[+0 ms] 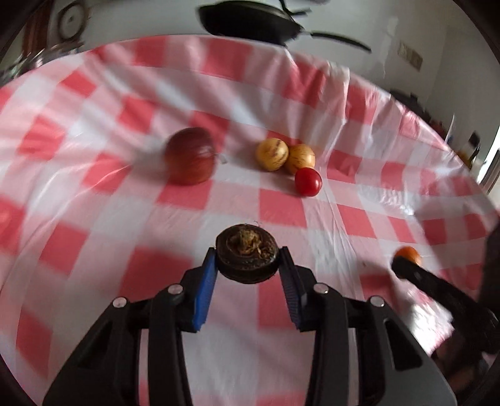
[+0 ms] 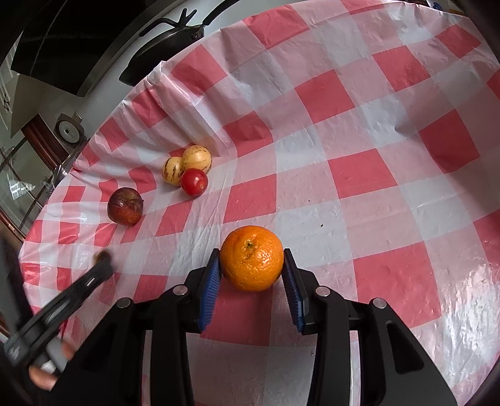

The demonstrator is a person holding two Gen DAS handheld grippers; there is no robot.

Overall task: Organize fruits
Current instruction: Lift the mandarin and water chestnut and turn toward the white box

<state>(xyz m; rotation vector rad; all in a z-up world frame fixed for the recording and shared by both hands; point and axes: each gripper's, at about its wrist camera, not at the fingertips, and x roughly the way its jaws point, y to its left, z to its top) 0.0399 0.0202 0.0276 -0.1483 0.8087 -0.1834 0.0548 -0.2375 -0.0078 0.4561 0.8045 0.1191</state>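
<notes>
My left gripper [image 1: 247, 265] is shut on a dark brown round fruit [image 1: 247, 256] with a dried tuft on top, held above the checked tablecloth [image 1: 281, 103]. My right gripper [image 2: 251, 268] is shut on an orange [image 2: 251, 258]; the same orange [image 1: 407, 254] shows at the right of the left wrist view. Farther off lie a dark red apple [image 1: 191, 156], two yellow striped fruits [image 1: 272, 154] [image 1: 300, 158] touching each other, and a red tomato [image 1: 308, 181] against them. In the right wrist view the apple [image 2: 125, 206], the yellow fruits [image 2: 196, 159] and the tomato [image 2: 194, 181] lie at the left.
A black pan [image 1: 250, 23] sits beyond the table's far edge. The cloth [image 2: 359, 140] is wrinkled near the back. The blurred left gripper [image 2: 78, 287] and a hand [image 2: 43, 374] appear at the lower left of the right wrist view.
</notes>
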